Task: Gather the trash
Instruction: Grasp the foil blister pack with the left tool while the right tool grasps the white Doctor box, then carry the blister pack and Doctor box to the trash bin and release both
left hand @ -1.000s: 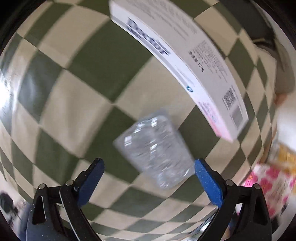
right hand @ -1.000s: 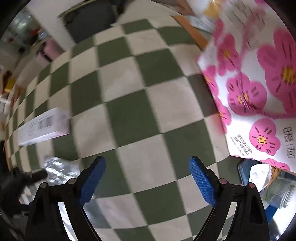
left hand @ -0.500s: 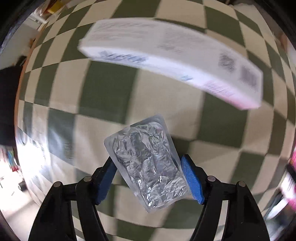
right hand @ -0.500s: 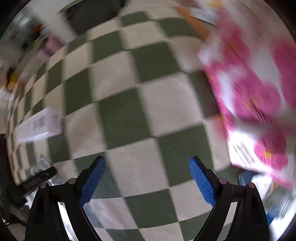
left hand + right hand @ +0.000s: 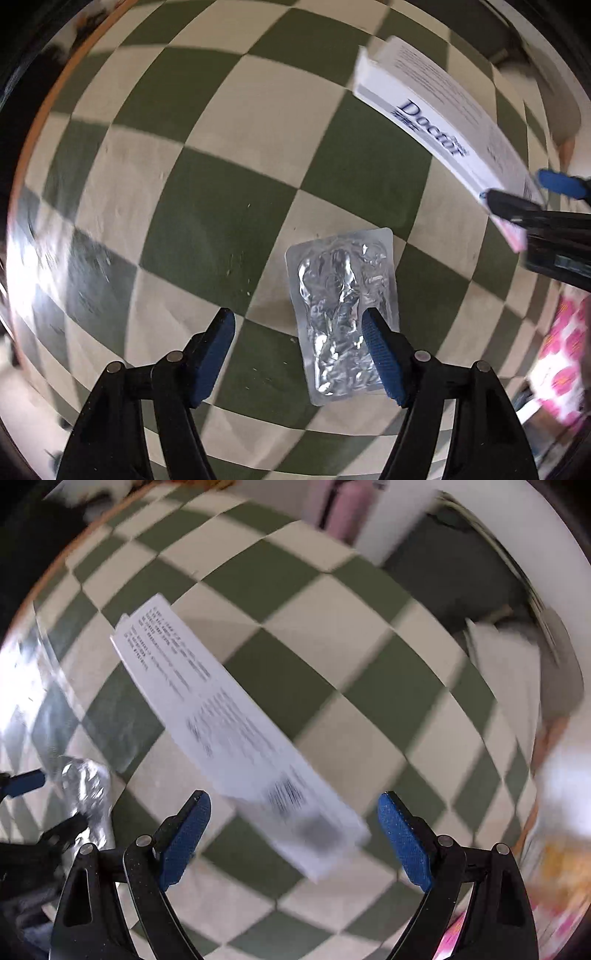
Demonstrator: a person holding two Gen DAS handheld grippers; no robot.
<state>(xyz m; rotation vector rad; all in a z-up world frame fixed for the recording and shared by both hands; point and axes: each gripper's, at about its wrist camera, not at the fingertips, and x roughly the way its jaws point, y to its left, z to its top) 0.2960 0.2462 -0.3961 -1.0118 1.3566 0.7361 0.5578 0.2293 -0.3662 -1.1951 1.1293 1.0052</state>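
A crumpled silver blister pack (image 5: 343, 310) lies flat on the green-and-cream checked cloth. My left gripper (image 5: 299, 332) is open above it; its right finger overlaps the pack's right edge, and the left finger is over bare cloth. A long white toothpaste box (image 5: 236, 723) lies slanted on the cloth and also shows in the left wrist view (image 5: 443, 122). My right gripper (image 5: 295, 819) is open, its fingers on either side of the box's near end, above it. The blister pack shows at the left of the right wrist view (image 5: 88, 794).
A pink-flowered bag (image 5: 561, 354) sits at the right edge. The table's orange rim (image 5: 48, 110) runs along the far left. The right gripper's fingers (image 5: 554, 199) reach in over the box end. A glossy clear sheet (image 5: 33, 686) lies at the left.
The left gripper has shifted so the blister pack now lies under its right finger instead of between both. The right gripper has swung left from the flowered bag to the toothpaste box.
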